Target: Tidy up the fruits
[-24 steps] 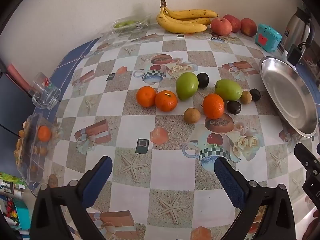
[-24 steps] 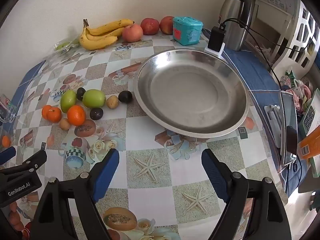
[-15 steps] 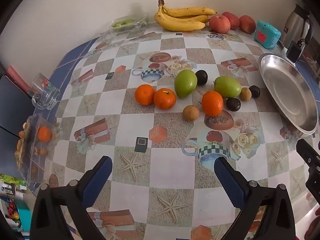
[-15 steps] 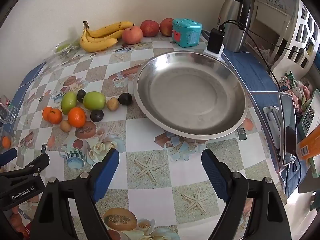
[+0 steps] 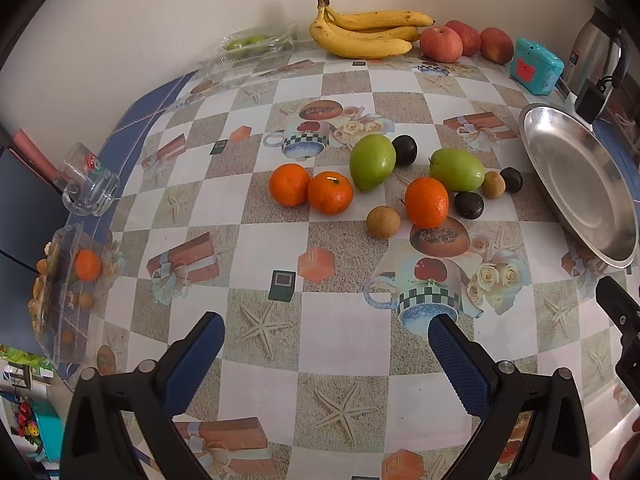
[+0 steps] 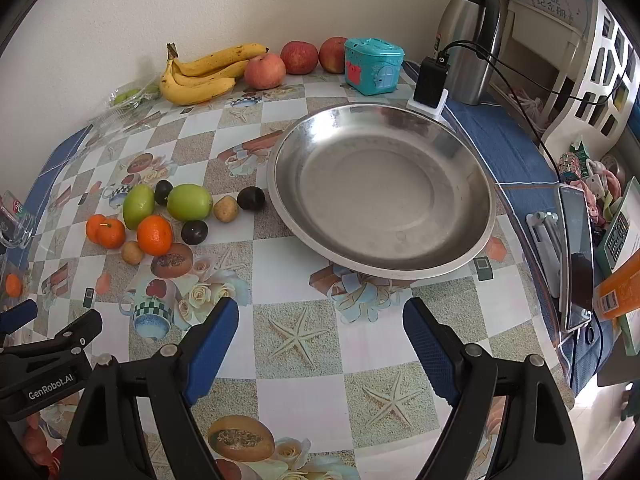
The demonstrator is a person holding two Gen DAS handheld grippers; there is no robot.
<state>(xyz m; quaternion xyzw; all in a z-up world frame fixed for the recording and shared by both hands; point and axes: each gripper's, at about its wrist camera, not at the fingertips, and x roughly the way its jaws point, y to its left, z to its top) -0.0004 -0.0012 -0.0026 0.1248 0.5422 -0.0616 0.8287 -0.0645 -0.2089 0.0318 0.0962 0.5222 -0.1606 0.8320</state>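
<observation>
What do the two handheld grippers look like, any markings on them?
Both match: the left gripper and right gripper each have black angular plastic arms with silver bolts, ending in blue textured pads. The right wrist view shows white "GenRobot.AI" lettering on the left gripper's side.

The left wrist view is taken from above the table's (image 5: pixel 344 336) near edge, angled steeply down and toward the wall, with loose fruit (image 5: pixel 426 202) seen close. The right wrist view is set further right, tilted down alike, centred on the steel dish (image 6: pixel 380 192). Fruit, dish and bananas (image 6: pixel 200 76) are shared by both.
</observation>
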